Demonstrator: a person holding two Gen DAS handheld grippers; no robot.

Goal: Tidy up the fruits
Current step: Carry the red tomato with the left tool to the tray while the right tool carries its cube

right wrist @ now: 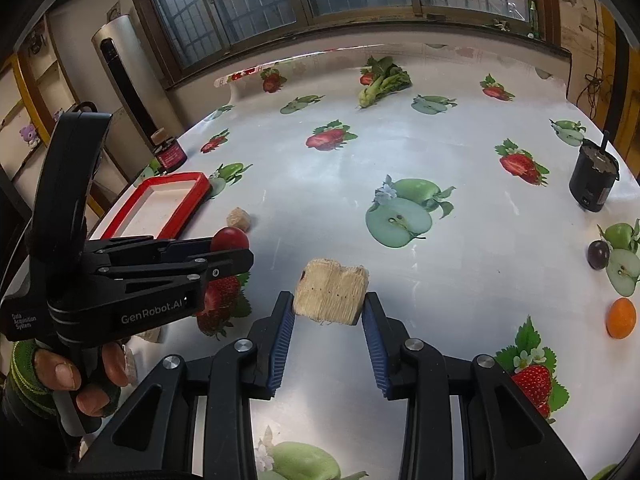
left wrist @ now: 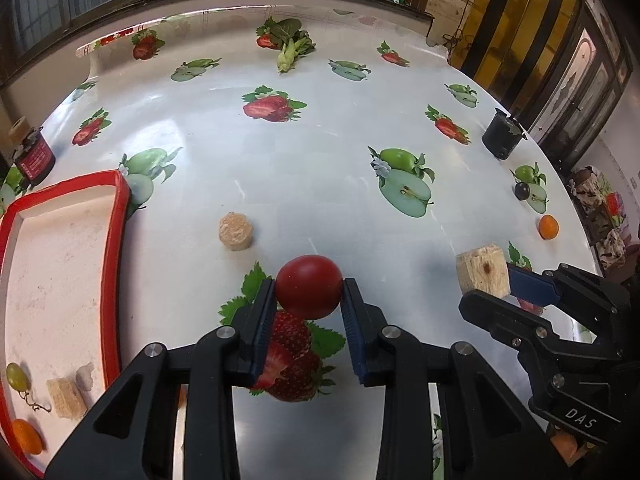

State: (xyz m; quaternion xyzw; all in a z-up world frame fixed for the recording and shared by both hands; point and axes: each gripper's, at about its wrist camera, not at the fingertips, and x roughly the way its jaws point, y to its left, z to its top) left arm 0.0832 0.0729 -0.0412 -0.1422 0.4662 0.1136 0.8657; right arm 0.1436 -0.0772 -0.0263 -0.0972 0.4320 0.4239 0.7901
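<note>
The left tongs (left wrist: 309, 294) were clamped on a red cherry tomato (left wrist: 309, 286), held just above the bench (left wrist: 320, 184). The right tongs (right wrist: 329, 312) gripped a pale wooden block (right wrist: 331, 296) between their pads. At the near left lay the red-rimmed tray (left wrist: 116, 240), already holding a green grape (left wrist: 17, 376), an orange fruit (left wrist: 26, 436) and a block. Judged step: carrying. Next, the tomato would need moving left over the rim and releasing. A dark grape (left wrist: 522, 191) and a second orange fruit (left wrist: 548, 227) remained far right.

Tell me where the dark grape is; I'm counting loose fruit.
In both views the dark grape sits on the table's right side, on a printed apple, just beyond the small orange fruit.
</note>
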